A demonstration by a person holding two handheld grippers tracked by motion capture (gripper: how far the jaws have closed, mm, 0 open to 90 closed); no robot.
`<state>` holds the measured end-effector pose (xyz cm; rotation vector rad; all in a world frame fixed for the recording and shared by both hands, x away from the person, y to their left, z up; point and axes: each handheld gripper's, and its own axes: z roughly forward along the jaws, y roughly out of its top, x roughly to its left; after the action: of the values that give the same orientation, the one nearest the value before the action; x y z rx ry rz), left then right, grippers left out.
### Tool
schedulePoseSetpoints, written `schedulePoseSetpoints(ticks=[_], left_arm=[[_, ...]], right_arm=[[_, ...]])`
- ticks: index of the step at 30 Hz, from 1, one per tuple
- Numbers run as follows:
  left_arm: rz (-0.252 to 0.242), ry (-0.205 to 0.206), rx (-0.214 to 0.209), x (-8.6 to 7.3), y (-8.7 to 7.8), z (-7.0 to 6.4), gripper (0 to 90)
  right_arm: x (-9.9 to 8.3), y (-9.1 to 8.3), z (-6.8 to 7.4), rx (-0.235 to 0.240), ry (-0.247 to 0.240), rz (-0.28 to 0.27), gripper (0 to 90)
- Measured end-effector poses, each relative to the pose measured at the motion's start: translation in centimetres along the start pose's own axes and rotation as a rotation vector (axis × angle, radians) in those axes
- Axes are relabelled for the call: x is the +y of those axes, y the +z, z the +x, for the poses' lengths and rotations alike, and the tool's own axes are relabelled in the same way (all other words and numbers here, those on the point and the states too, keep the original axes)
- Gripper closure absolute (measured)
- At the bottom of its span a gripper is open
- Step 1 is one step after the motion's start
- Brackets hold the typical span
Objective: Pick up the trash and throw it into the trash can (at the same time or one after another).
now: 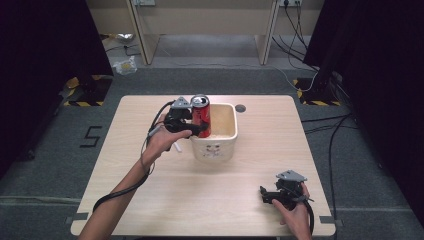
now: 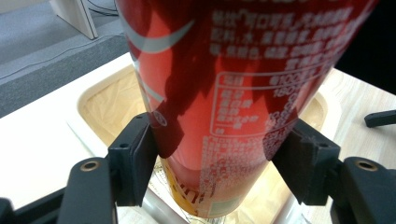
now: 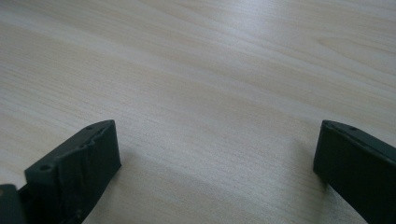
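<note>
Red can (image 1: 201,116): upright, long axis vertical, silver top up, centre of high view, held over left edge of white tub (image 1: 222,148). Left gripper (image 1: 192,122): jaws clamped on can's lower sides. Right gripper (image 1: 267,194): lower right of frame, jaws spread wide over bare desk (image 1: 250,190), holding nothing.

In the left gripper view the can (image 2: 224,93) runs off the top edge, so its rim is cut away, and its small print is too blurred to read. The can hides most of the tub (image 2: 100,100) behind it. In the high view the marks on the tub's front are too small to tell.
</note>
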<state>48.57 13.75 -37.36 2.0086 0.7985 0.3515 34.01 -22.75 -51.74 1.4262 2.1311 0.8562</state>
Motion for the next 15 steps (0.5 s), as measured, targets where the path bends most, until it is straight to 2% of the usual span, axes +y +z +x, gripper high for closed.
schedulePoseSetpoints(ticks=[8,9,10,11,12,15], left_arm=[[0.017,-0.001,-0.002,-0.24,0.28,-0.06,32.3],[0.019,0.003,-0.002,-0.26,0.29,-0.02,32.2],[0.009,0.034,-0.012,-0.2,0.39,0.18,32.1],[0.009,0.034,-0.012,-0.2,0.39,0.18,32.2],[0.022,0.003,-0.002,-0.34,0.28,0.0,32.2],[0.024,0.0,-0.002,-0.42,0.36,-0.02,32.1]], right_arm=[[0.0,0.0,0.03,0.004,0.0,0.0,0.7],[0.0,0.01,0.02,0.004,-0.002,-0.001,0.7],[0.0,0.0,0.03,0.004,0.0,-0.001,0.7],[0.0,0.0,0.03,0.004,0.0,-0.001,0.7],[0.0,0.0,0.06,0.006,0.001,0.0,0.7],[0.0,0.01,0.06,0.005,-0.001,0.0,0.7]])
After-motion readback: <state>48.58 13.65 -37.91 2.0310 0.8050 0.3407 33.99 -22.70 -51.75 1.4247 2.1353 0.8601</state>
